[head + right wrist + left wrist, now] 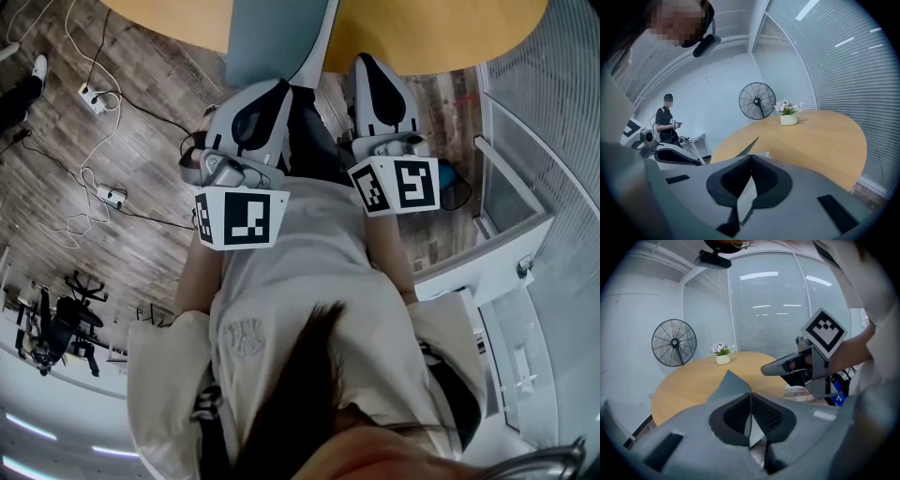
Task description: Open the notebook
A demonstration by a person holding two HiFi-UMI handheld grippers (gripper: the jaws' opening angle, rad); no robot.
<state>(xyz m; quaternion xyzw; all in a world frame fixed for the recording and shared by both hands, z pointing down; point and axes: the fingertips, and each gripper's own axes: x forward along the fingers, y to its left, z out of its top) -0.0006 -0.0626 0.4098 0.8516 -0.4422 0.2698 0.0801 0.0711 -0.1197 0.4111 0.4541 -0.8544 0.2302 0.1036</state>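
Notebook (272,42), grey and, as far as we can judge from these low angles, lying flat and closed, sits at the near rim of the round wooden table (441,33). Its long axis runs away from us toward the table's middle, a white strip lines its right long edge, and in the left gripper view its far corner points toward the flower pot (723,359). We hold the left gripper (750,398) just short of its near end and the right gripper (750,161) near that white edge, each with its jaws pressed together on nothing.
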